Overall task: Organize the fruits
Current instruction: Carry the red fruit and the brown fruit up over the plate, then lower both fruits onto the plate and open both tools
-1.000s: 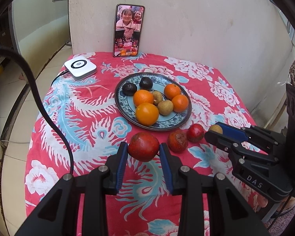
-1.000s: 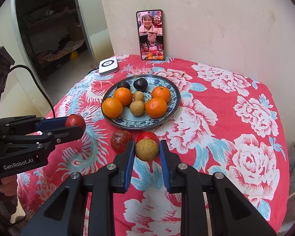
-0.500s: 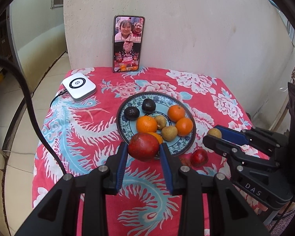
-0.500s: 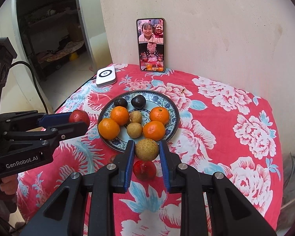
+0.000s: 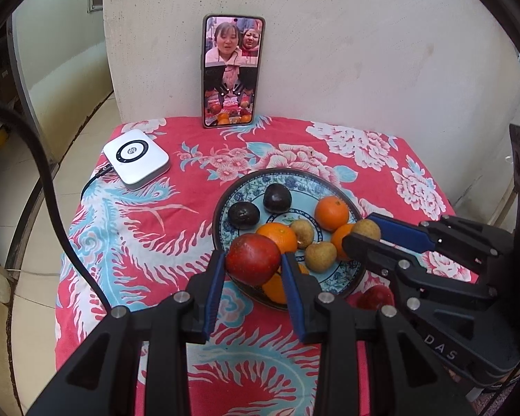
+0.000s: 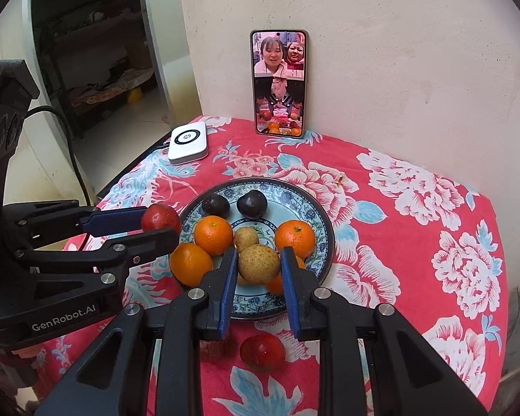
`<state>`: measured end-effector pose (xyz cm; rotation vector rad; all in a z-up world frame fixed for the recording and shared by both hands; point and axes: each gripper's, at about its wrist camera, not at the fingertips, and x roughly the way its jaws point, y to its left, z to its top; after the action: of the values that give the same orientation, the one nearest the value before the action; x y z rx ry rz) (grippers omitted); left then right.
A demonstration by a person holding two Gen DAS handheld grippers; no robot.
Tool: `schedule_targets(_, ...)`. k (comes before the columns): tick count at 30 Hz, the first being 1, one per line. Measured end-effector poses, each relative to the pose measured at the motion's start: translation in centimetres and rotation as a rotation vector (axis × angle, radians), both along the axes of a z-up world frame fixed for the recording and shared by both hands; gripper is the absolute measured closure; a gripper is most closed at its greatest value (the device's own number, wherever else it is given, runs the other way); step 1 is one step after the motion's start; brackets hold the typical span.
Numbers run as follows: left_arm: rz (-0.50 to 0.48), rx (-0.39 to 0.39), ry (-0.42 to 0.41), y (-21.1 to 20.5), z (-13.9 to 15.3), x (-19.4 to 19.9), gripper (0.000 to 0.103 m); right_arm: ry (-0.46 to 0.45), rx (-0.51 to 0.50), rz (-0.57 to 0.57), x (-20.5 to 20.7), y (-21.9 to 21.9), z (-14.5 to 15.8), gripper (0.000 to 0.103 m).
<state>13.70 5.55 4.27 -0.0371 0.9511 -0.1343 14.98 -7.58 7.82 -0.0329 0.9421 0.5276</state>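
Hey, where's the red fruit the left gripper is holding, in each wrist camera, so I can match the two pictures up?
Left wrist view: the red fruit sits low centre, clamped in the left gripper, over the near rim of the plate.
Right wrist view: the same fruit is at the left, just outside the plate's left edge.
Shared landmark: the phone propped against the wall, top centre in both.

left wrist: looks down-forward, close | right wrist: same | shared: plate (image 5: 225,204), phone (image 6: 279,81)
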Motion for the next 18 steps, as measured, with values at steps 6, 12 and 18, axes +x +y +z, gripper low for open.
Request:
schedule_targets(6, 0.001, -0.006, 0.005, 0.5, -0.7, 0.6, 0.068, 0.011, -0.005, 0.004, 0.7, 0.6, -0.9, 0.077)
schedule_targets(12, -0.021, -0.007, -0.003, 0.4, -1.0, 1.0, 0.068, 0.012, -0.008, 0.0, 1.2, 0.7, -1.2, 0.077)
schedule_targets(18, -0.032, -0.003, -0.013, 0.2, -1.2, 1.6, 0.068, 0.016, -0.004, -0.012, 1.6, 0.5, -1.4, 0.075)
